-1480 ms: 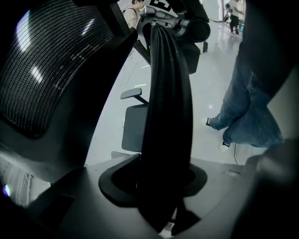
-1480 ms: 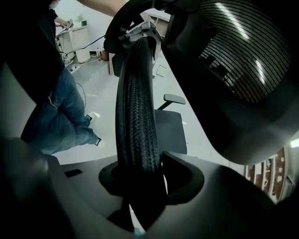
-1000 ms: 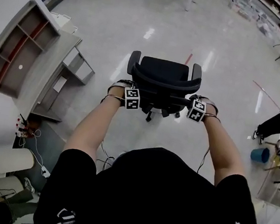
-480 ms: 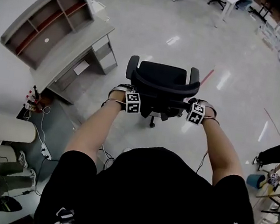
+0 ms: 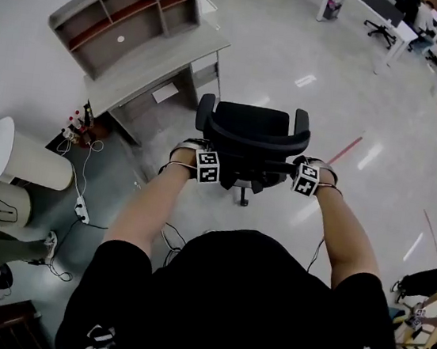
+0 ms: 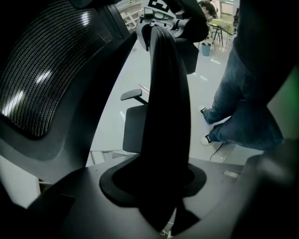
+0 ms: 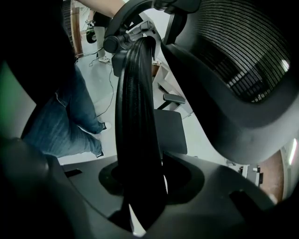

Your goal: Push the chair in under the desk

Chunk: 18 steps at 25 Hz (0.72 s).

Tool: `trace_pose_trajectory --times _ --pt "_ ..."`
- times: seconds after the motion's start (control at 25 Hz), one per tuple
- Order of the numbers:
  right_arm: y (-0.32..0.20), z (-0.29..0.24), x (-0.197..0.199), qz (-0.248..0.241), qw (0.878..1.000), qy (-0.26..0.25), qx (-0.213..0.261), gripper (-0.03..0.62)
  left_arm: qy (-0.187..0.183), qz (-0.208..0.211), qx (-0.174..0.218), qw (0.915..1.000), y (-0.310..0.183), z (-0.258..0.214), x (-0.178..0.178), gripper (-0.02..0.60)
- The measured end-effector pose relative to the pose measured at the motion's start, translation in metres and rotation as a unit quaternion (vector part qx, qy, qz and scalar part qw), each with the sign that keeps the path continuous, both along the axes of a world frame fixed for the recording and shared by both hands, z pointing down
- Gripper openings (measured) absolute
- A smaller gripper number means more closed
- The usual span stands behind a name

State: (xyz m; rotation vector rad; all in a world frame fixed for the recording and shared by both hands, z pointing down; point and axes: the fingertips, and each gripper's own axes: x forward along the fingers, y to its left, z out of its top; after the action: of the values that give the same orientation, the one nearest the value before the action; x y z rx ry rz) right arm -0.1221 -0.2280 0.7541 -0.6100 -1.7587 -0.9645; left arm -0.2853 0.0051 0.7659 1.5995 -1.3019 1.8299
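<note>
Behind chair [image 5: 253,126], left hand-held gripper [image 5: 197,156] and right hand-held gripper [image 5: 308,170] each pinch its backrest [image 6: 164,93]; desk [image 5: 157,62] ahead-left.

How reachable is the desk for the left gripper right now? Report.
Probably not yet. The left gripper is shut on the chair at its back, and the desk stands apart, ahead and leftward across bare floor. Nothing seems to block the way; it just looks too far.

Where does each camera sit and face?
Head view: on the person's head, steeply down at chair, desk upper left; arms, left gripper, right gripper show.
Left gripper view: on that gripper, along jaws shut on chair's back rail; own jeans right.
Right gripper view: mirrored, jeans left.
Shared: both gripper views show back rail and mesh back.
</note>
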Motion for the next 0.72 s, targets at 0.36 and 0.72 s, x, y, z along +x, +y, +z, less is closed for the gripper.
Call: trace_pose_trajectory --times 0.36,0.72 --pt "0.086 -0.001 -0.086 -0.076 0.997 -0.002 0.001 0.141 -0.002 -0.077 0.003 0.9970 0.109 0.000 -0.048 0.160" --pt "0.162 0.003 -0.169 -0.142 0.990 0.002 0.002 0.144 0.000 -0.142 0.007 0.9898 0.201 0.004 -0.093 0.153"
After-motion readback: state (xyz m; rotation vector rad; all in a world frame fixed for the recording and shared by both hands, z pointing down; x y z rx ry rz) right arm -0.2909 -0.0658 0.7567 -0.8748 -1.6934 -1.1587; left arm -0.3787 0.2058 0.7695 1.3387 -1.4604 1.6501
